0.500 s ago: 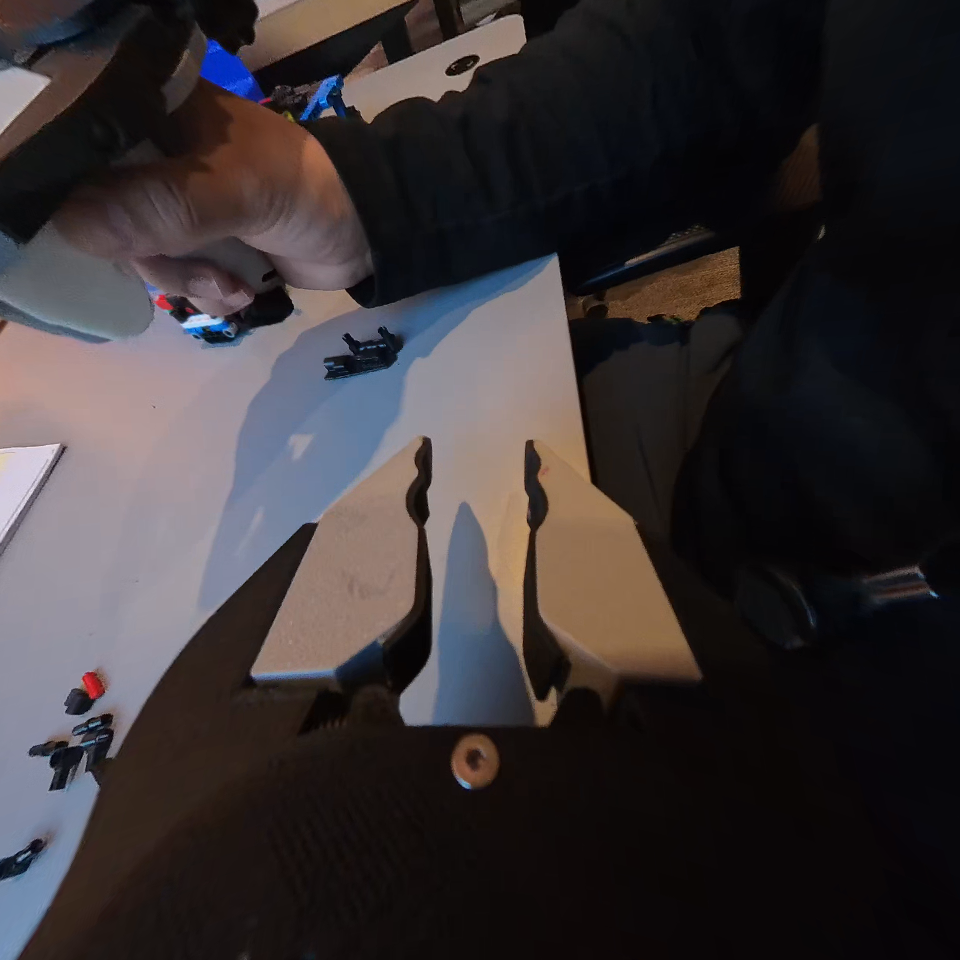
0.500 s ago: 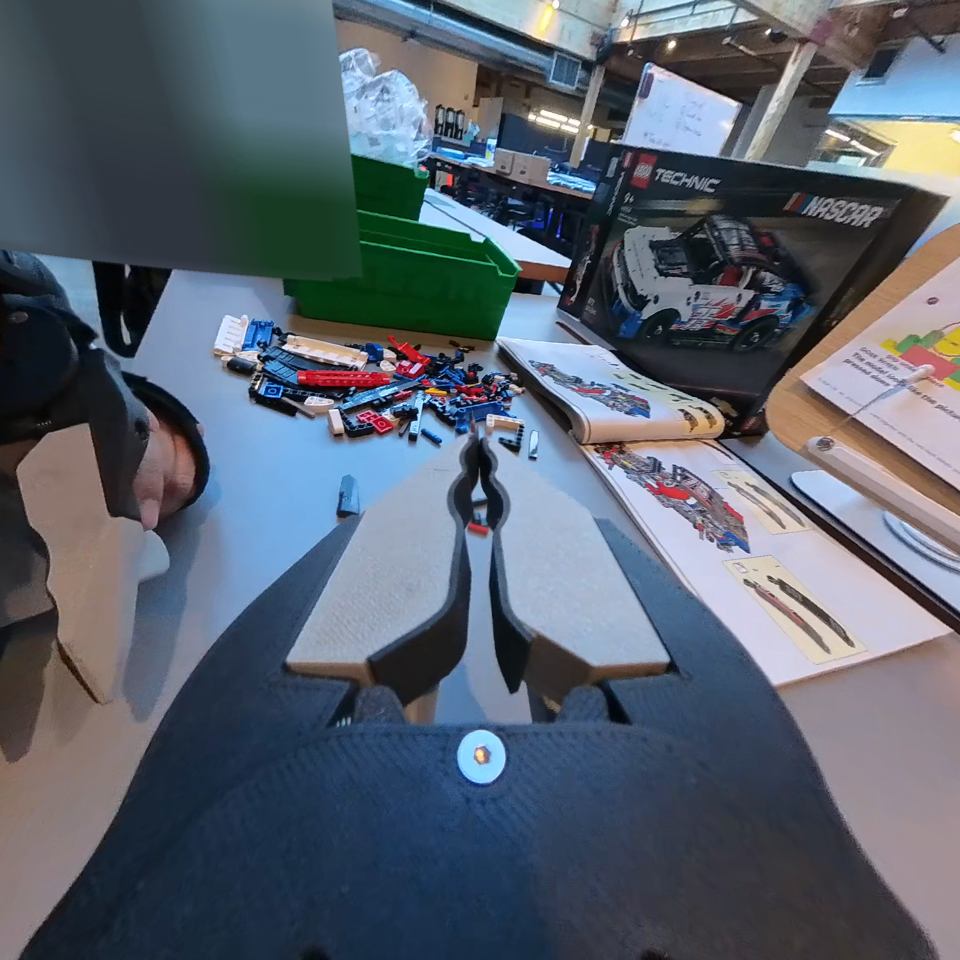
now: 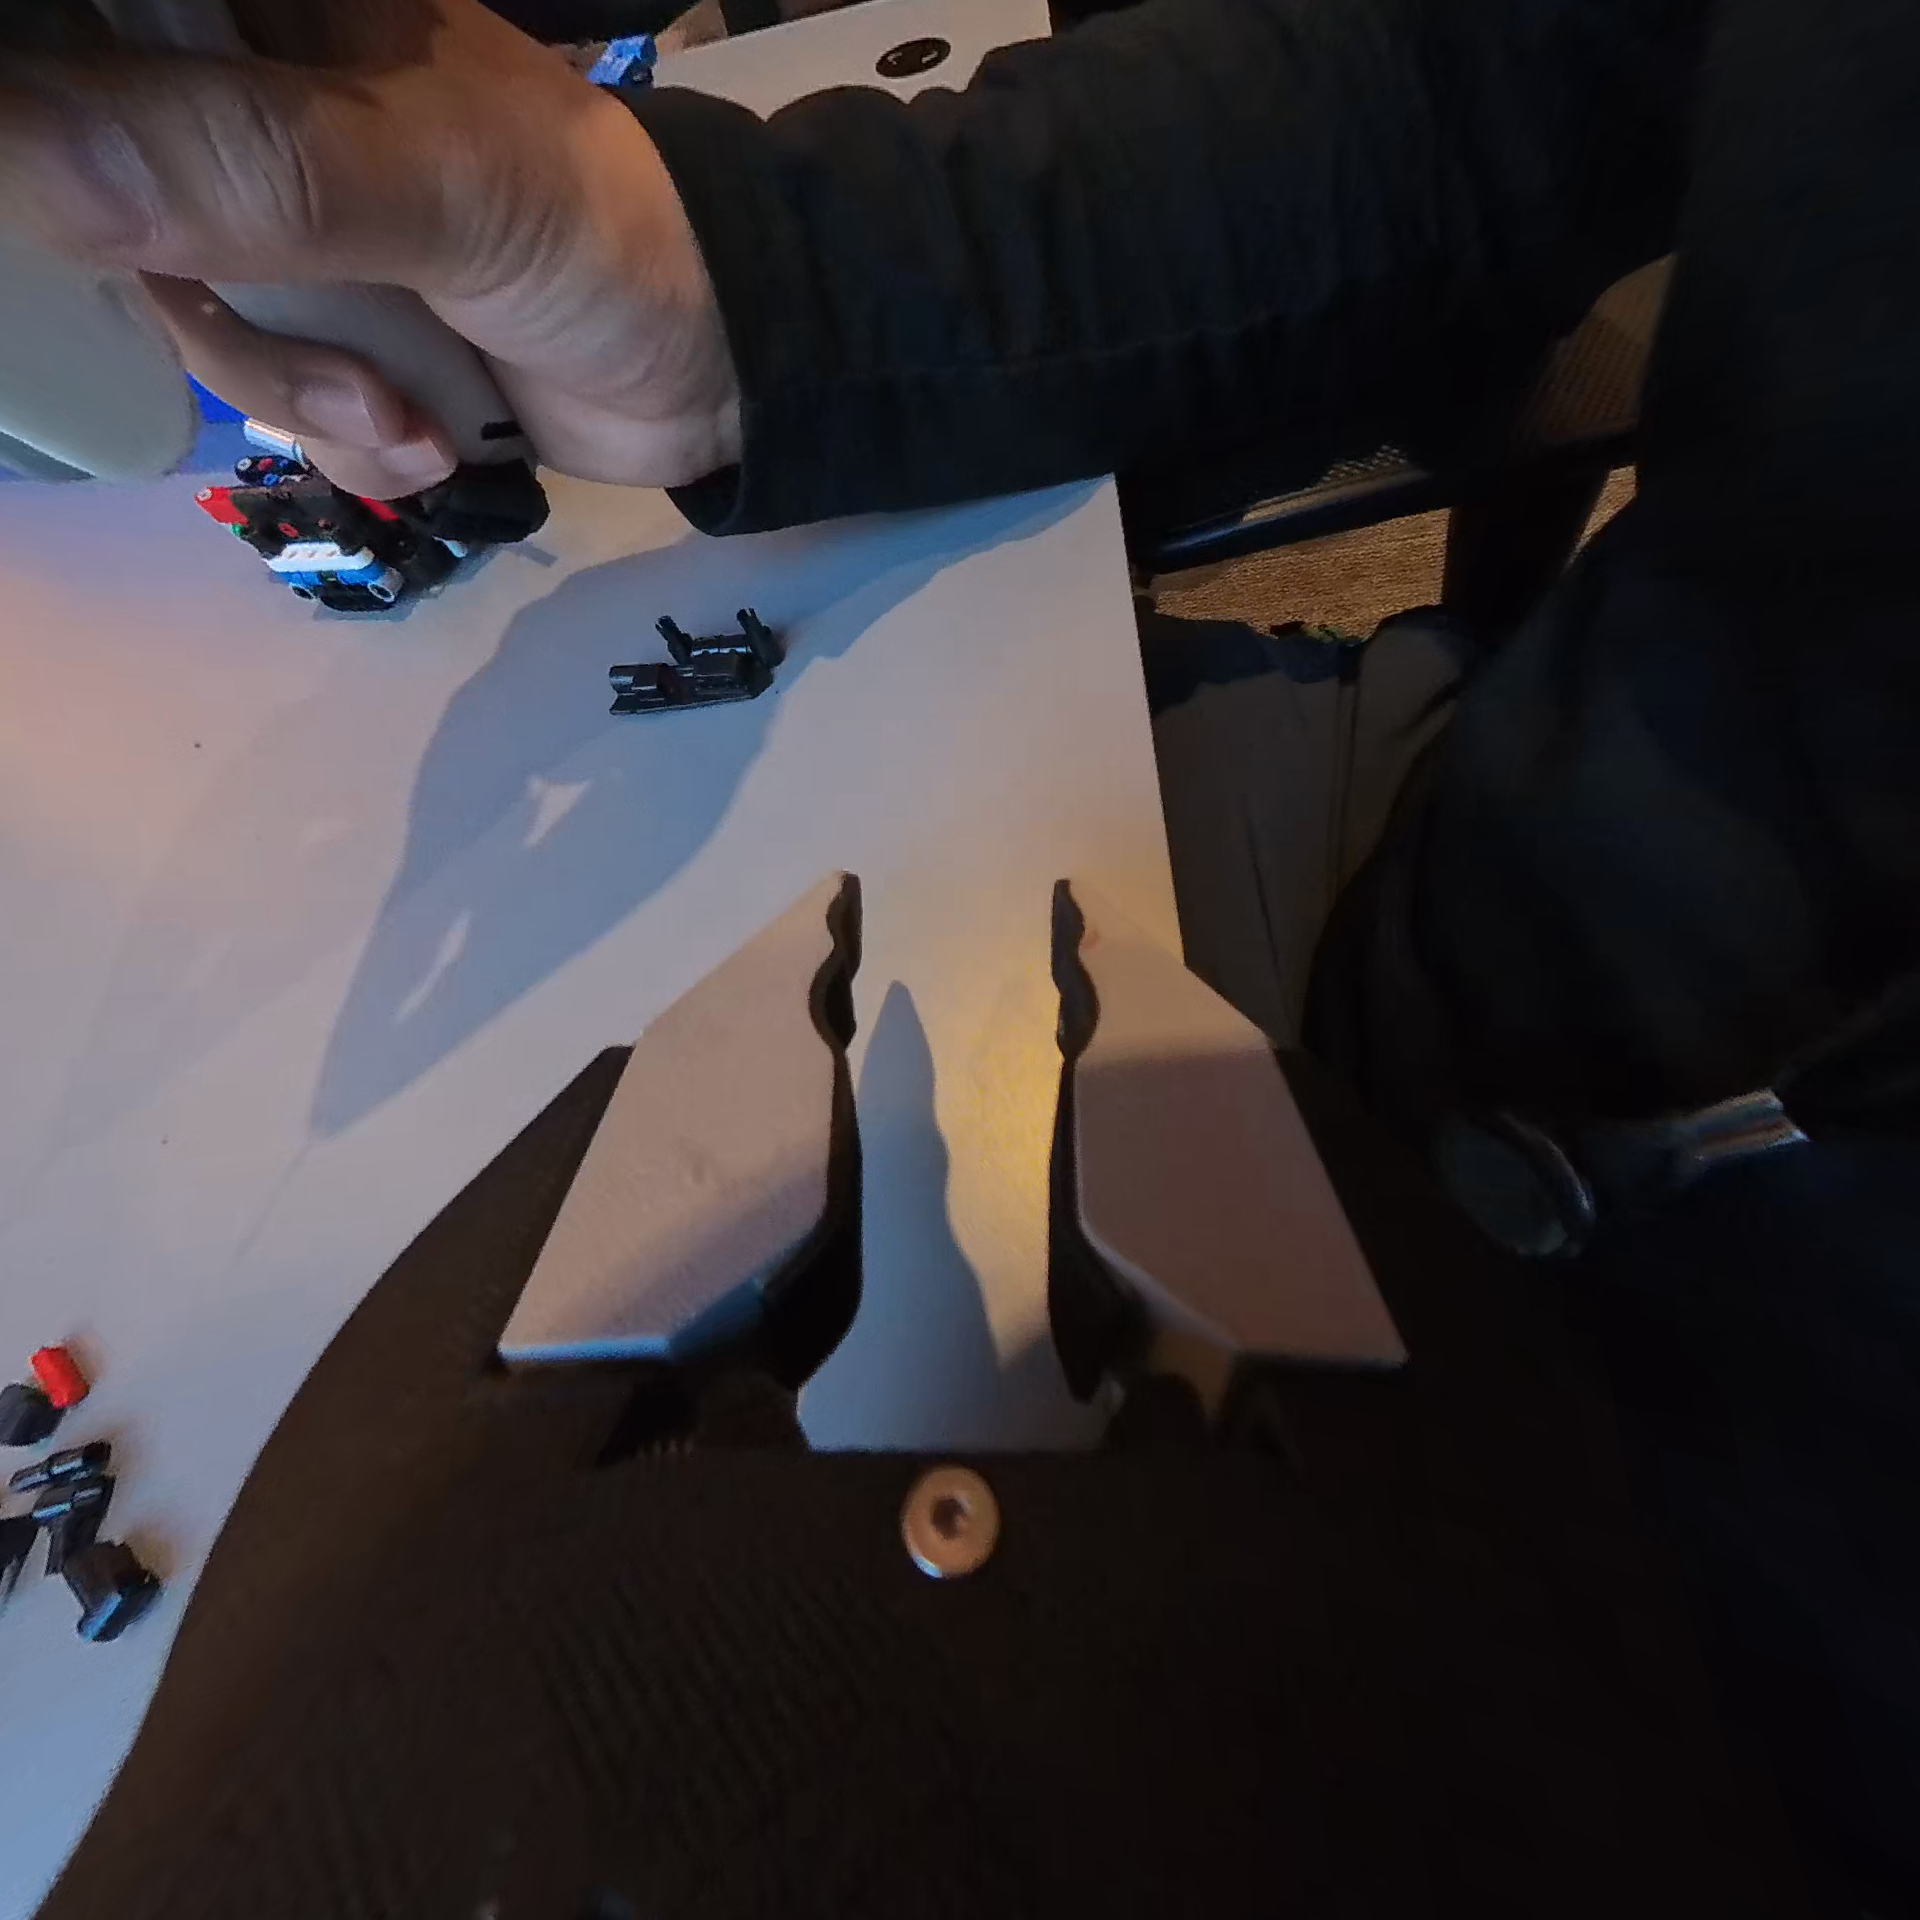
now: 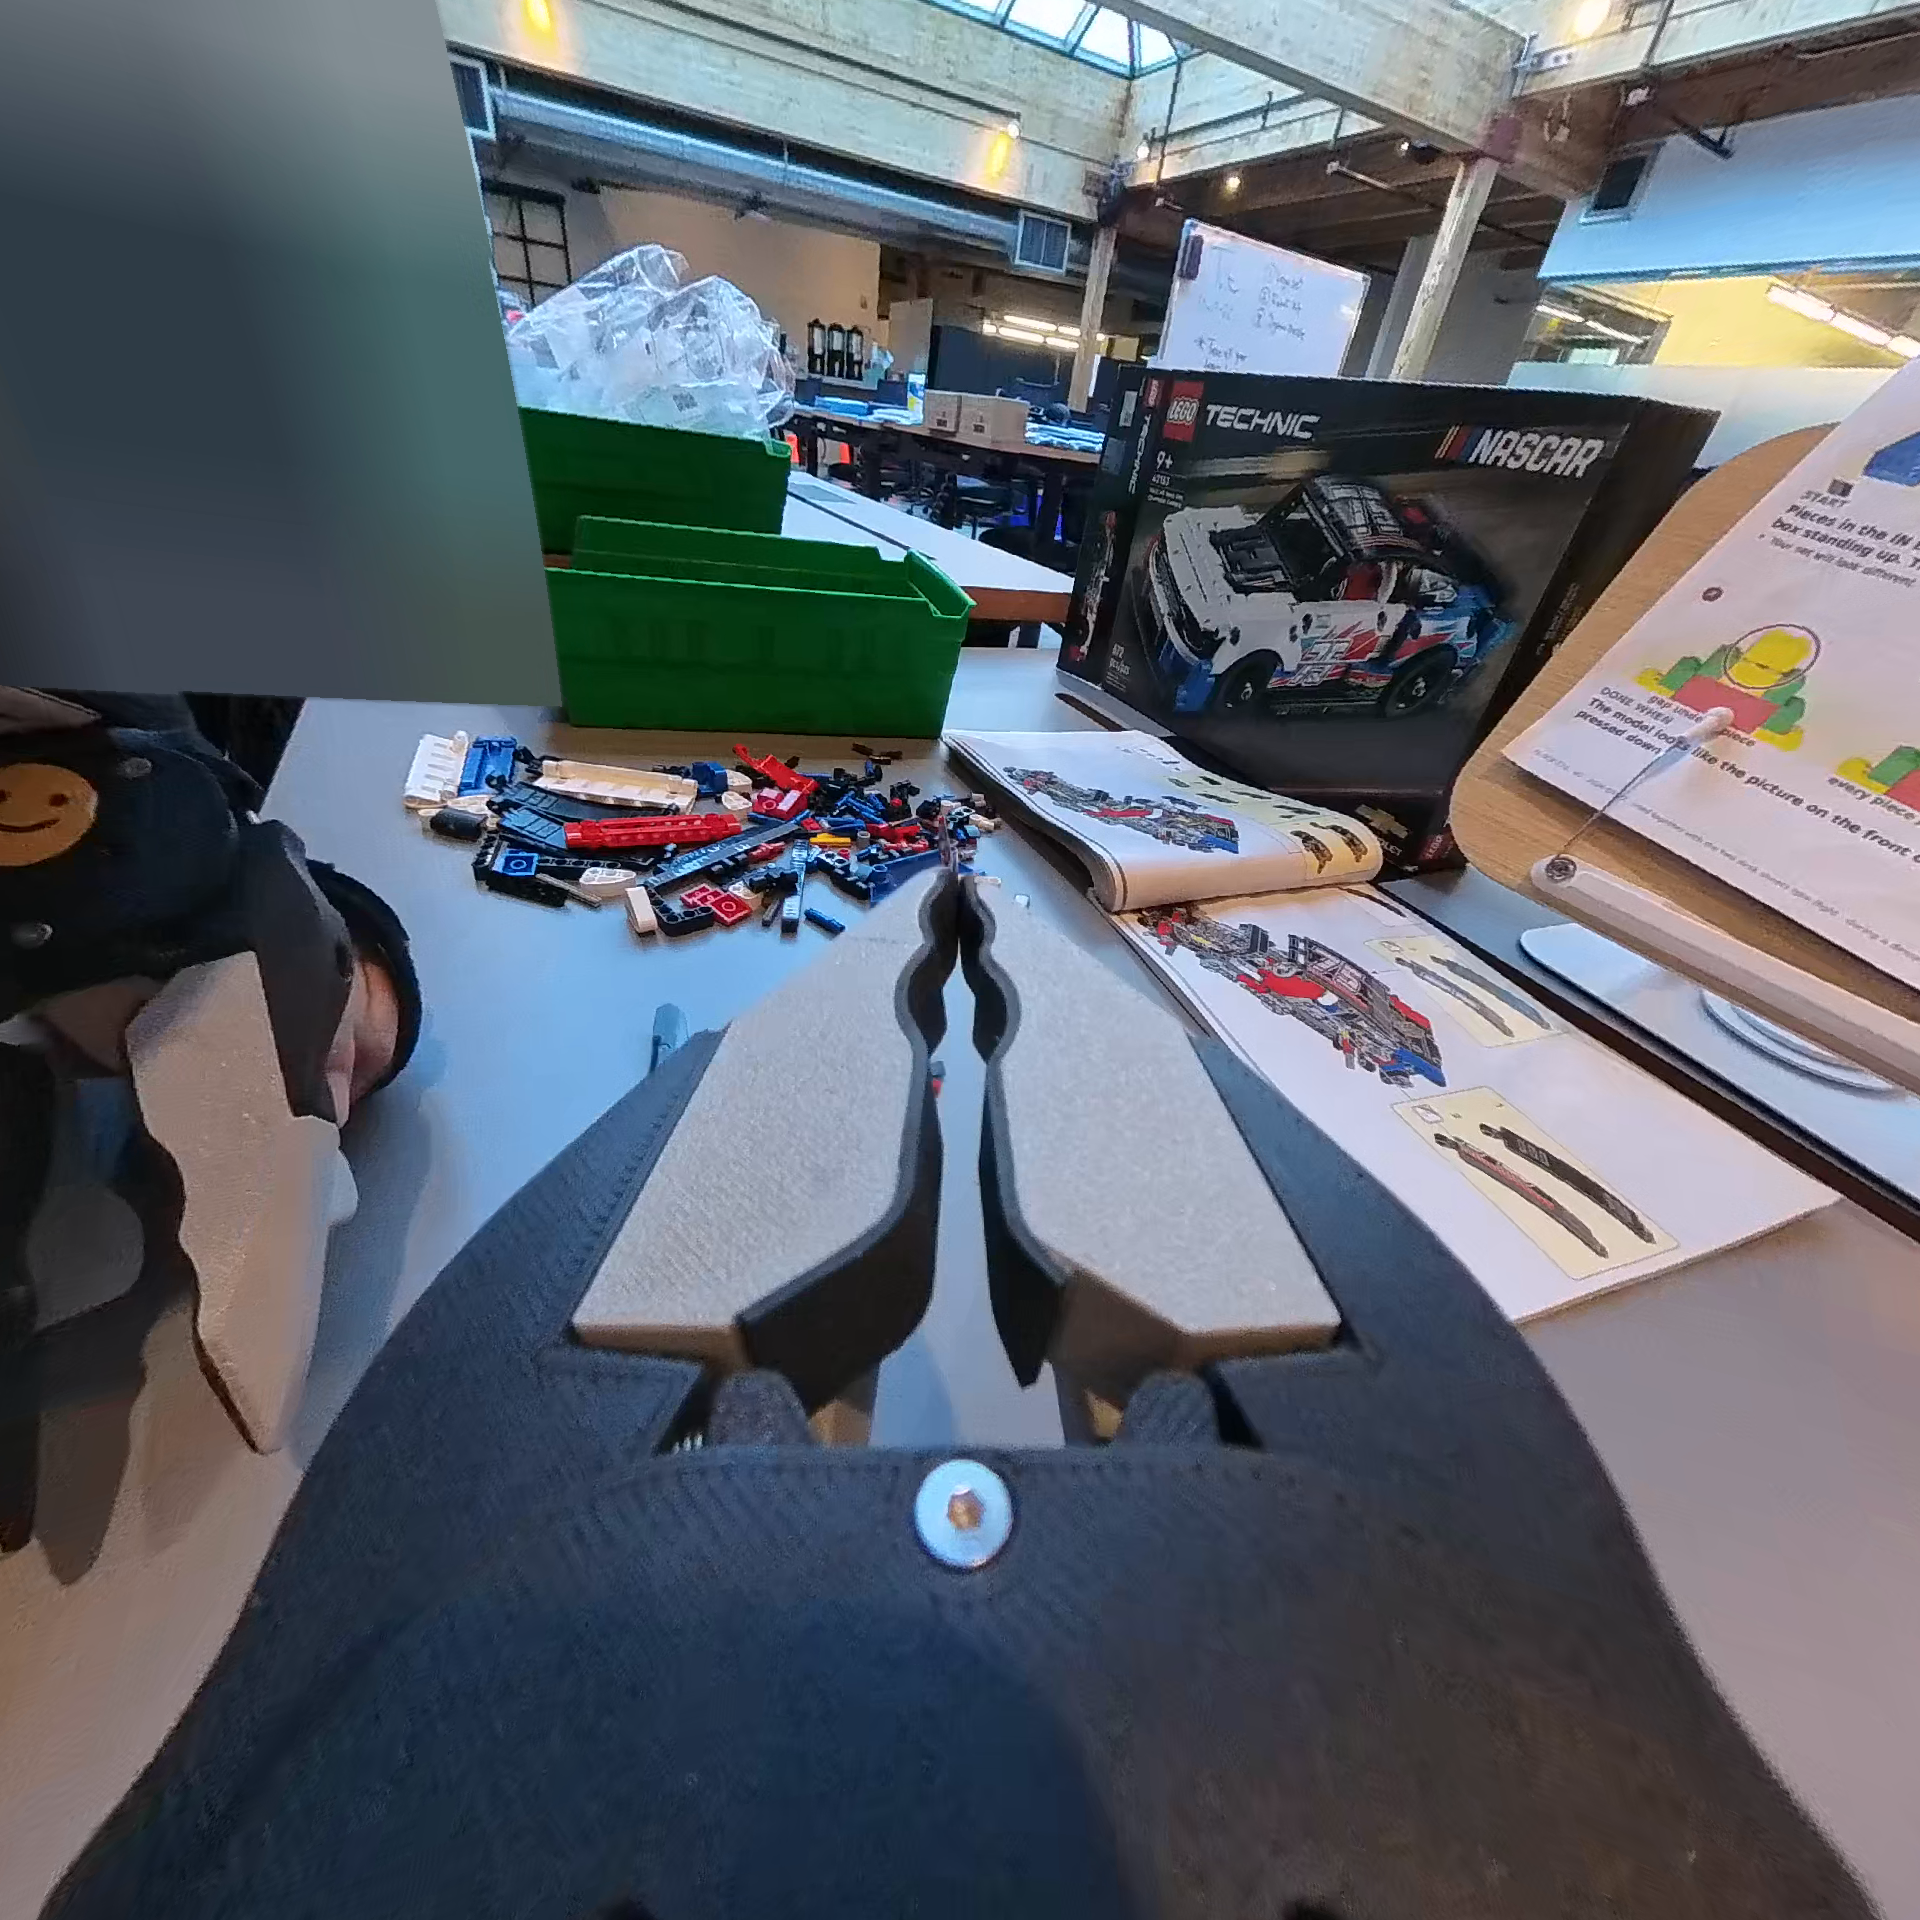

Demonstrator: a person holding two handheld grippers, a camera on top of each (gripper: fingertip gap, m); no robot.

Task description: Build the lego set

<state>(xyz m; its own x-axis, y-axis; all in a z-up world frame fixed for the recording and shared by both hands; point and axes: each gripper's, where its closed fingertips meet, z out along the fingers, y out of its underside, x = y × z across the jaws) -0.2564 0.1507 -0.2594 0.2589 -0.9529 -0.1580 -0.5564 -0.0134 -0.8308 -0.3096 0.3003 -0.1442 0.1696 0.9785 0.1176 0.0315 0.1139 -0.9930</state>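
My left gripper (image 3: 954, 894) is open and empty, low over the grey table (image 3: 260, 935) near its right edge. A small black lego part (image 3: 691, 670) lies ahead of it. A partly built assembly (image 3: 332, 540) in black, white, blue and red lies farther left, under the hand (image 3: 416, 229) that holds the right gripper. My right gripper (image 4: 956, 883) is shut, held above the table and pointed at the pile of loose pieces (image 4: 707, 831). I see nothing clearly held in it. The left gripper's finger (image 4: 239, 1174) shows at the left of the right wrist view.
Green bins (image 4: 748, 644) stand behind the pile, one holding clear bags. An open instruction booklet (image 4: 1174, 821) and the set's box (image 4: 1351, 582) are to the right, then a sheet on a stand (image 4: 1766, 675). Small black and red parts (image 3: 62, 1455) lie at lower left. The tips of one gripper are about 20 cm away from the tips of the other.
The right gripper has tilted up and drawn back a little from the pile, still shut. The left gripper has moved nearer the black part and the hand, still open.
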